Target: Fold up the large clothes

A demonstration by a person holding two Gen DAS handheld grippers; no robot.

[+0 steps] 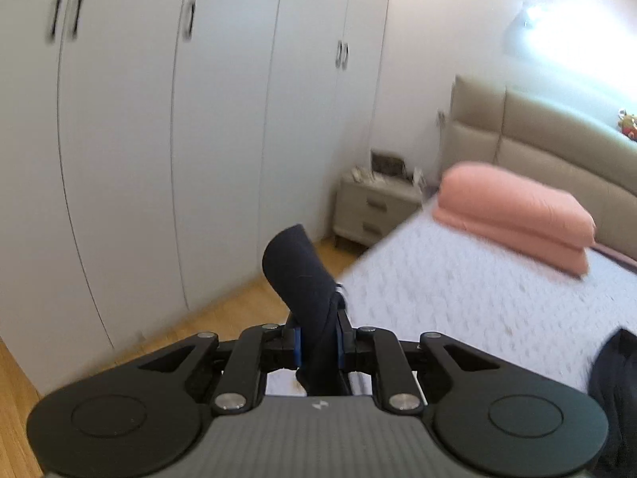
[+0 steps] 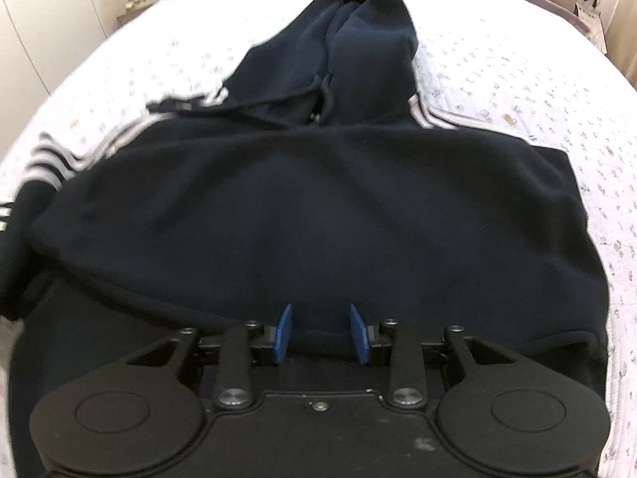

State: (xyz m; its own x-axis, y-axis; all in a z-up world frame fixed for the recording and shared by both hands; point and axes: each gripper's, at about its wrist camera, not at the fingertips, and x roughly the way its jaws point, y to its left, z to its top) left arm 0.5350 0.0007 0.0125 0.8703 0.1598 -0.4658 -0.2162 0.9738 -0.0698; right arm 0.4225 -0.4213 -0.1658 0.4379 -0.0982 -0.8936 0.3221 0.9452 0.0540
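Our left gripper (image 1: 318, 344) is clenched on a dark fold of the hoodie (image 1: 302, 275), lifted above the bed's (image 1: 458, 302) edge. Our right gripper (image 2: 321, 332) points down at the hoodie's (image 2: 298, 219) hem with its blue pads (image 2: 283, 332) apart on either side of the cloth; we cannot tell whether they pinch it. The hoodie lies spread on the bed (image 2: 517, 91), hood farthest. Beyond sit pink pillows (image 1: 513, 215), a nightstand (image 1: 370, 207) and wardrobes (image 1: 159, 119).

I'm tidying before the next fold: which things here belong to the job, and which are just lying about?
Job:
navy hoodie, spread on the bed
left tool, shut on a fold of the hoodie
right tool, over the hem

Lying about:
pink pillows
nightstand
wardrobe
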